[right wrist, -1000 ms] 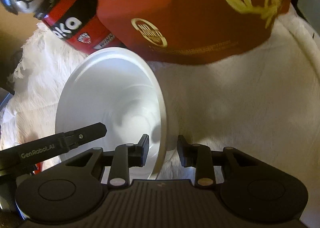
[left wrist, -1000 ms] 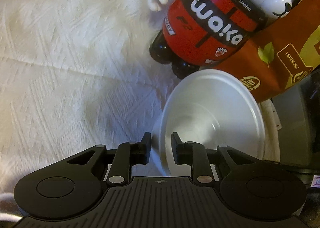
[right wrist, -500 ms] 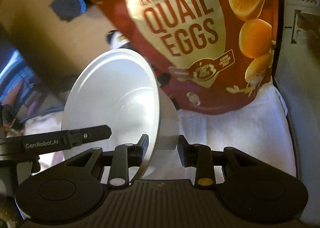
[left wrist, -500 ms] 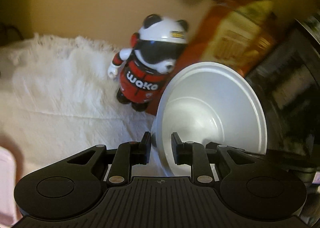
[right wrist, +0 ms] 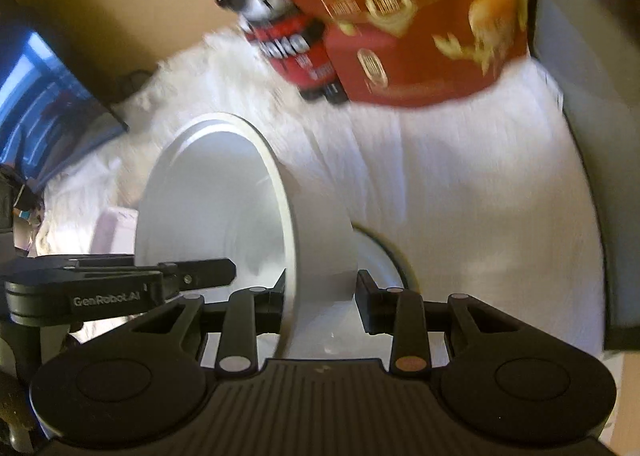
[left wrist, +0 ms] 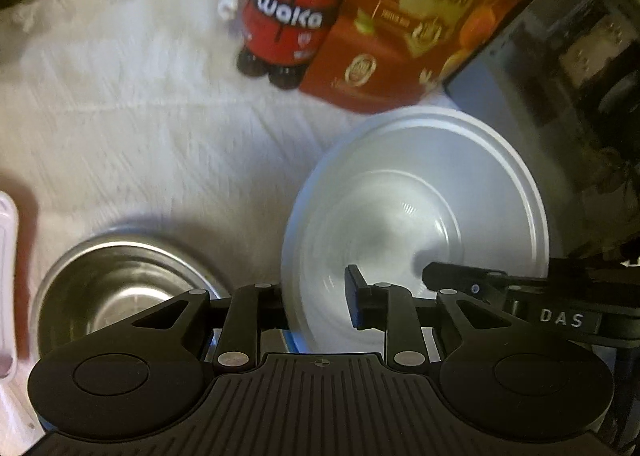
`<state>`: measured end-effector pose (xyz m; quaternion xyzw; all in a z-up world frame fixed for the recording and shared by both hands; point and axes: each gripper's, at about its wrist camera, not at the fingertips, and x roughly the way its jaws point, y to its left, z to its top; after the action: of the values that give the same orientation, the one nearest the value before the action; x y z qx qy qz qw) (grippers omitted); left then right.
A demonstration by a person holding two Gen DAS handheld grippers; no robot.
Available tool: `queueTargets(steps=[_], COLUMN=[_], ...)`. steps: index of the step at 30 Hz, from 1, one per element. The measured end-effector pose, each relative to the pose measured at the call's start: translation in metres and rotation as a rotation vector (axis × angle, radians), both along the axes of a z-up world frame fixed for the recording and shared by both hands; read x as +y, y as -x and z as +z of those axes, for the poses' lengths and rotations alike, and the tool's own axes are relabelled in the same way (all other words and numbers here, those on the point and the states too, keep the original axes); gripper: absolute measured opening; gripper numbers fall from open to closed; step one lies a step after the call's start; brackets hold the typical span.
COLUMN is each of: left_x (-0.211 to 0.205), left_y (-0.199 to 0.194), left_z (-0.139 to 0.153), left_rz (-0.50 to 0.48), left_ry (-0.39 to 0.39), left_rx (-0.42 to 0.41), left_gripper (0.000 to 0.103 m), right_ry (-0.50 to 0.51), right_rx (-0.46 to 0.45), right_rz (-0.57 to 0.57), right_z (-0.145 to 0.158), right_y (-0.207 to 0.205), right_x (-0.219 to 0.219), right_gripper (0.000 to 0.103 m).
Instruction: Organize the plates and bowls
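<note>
A white bowl point(left wrist: 416, 207) is held tilted between both grippers above the white cloth. My left gripper point(left wrist: 318, 296) is shut on its left rim. My right gripper point(right wrist: 320, 296) is shut on its opposite rim; the bowl also shows in the right wrist view point(right wrist: 216, 207). The right gripper's finger point(left wrist: 480, 284) reaches into the left wrist view, and the left gripper's finger point(right wrist: 192, 272) shows in the right wrist view. A steel bowl point(left wrist: 120, 288) sits on the cloth at lower left, below the white bowl. A white plate edge point(right wrist: 380, 256) lies under the bowl.
A red panda figure point(left wrist: 288, 19) and a red quail-eggs bag point(left wrist: 424, 23) stand at the back of the white cloth point(left wrist: 140, 115). A dark appliance point(left wrist: 580, 55) is at the right. A pink-white object point(left wrist: 8, 276) lies at the left edge.
Both grippers have carried the white bowl back and down from near the bag. The steel bowl and a plate edge have come into view beneath it.
</note>
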<state>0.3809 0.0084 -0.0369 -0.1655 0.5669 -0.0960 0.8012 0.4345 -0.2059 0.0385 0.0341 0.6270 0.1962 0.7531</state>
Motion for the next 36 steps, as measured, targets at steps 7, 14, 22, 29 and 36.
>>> queueTargets(steps=[7,14,22,29,36], left_x=[0.004,0.007,0.011,0.014,0.017], left_y=[0.001,-0.002,-0.002,0.002,0.004], left_z=[0.010,0.010,0.010,0.009,0.012], left_rz=[-0.027,-0.011,-0.010,-0.003,0.007], left_ry=[0.015,0.047,0.066,0.073,0.095], left_rx=[-0.025,-0.025,-0.020,-0.018,-0.022], left_gripper=[0.026,0.026,0.026,0.025,0.025], right_ry=[0.071,0.118,0.102,0.106,0.110], right_rx=[-0.050,-0.109,-0.115,-0.128,-0.118], right_rz=[-0.009,0.008,-0.008,-0.005,-0.016], right_z=[-0.006,0.005,0.007,0.005,0.001], right_y=[0.000,0.004,0.006,0.006,0.006], right_x=[-0.004,0.000,0.002,0.004,0.001], right_gripper=[0.033,0.033,0.040,0.040,0.040])
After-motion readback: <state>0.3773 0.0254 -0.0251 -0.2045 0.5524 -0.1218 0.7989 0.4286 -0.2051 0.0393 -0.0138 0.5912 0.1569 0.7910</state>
